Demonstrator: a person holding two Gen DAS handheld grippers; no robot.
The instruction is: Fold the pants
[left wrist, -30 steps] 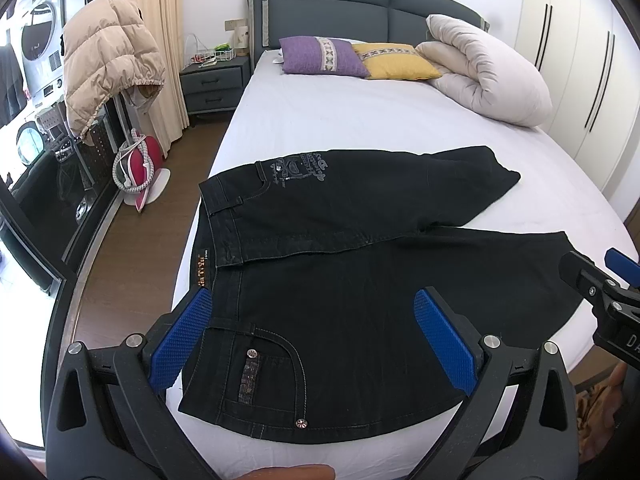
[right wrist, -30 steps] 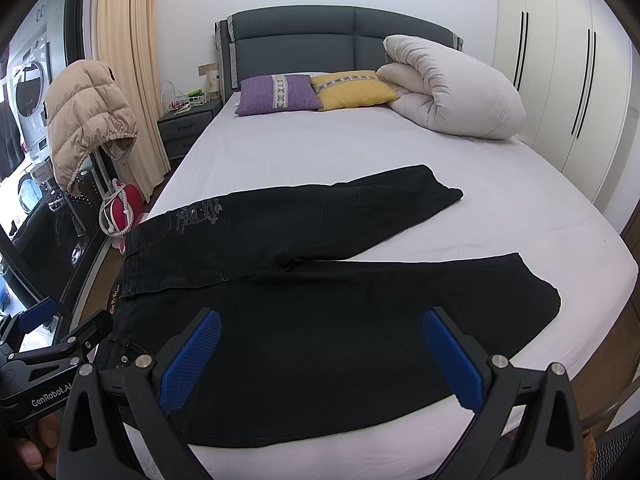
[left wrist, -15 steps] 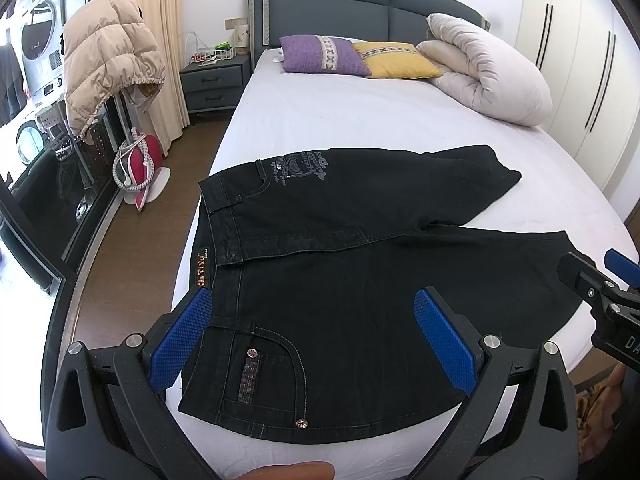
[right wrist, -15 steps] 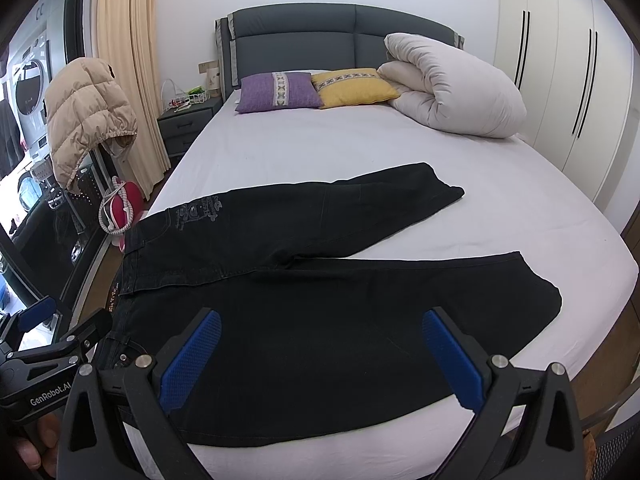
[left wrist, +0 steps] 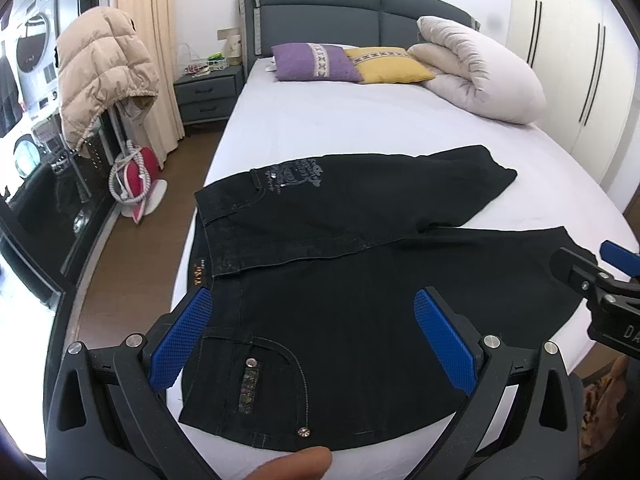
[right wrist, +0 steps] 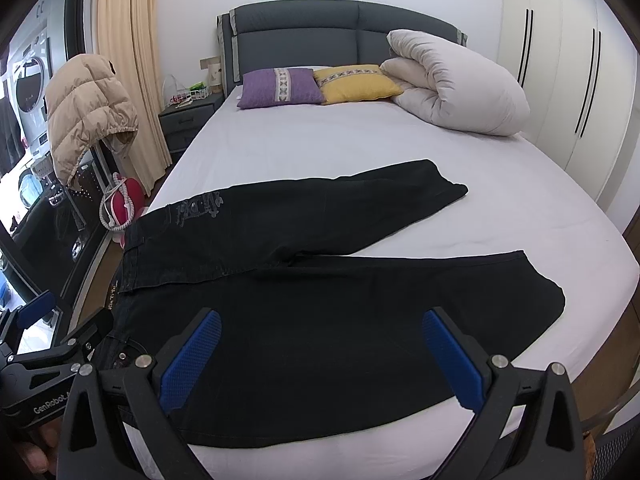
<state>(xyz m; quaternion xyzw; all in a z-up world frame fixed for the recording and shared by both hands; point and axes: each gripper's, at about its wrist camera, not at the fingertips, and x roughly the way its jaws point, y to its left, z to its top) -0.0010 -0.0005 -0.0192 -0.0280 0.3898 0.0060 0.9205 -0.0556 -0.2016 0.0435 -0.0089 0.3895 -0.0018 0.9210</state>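
Black pants (left wrist: 360, 280) lie spread on the white bed (left wrist: 320, 128); my left gripper (left wrist: 316, 344) and right gripper (right wrist: 320, 360) hover above, jaws spread, holding nothing.

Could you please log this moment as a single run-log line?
left tool open, above waistband | right tool open, above near leg | black pants flat on bed, unfolded

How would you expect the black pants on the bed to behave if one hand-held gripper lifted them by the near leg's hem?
The black pants lie flat with soft creases, so they would likely drape and sag. The denim-like cloth with stitched pockets looks fairly heavy, so the unlifted part would probably drag across the white bed sheet.
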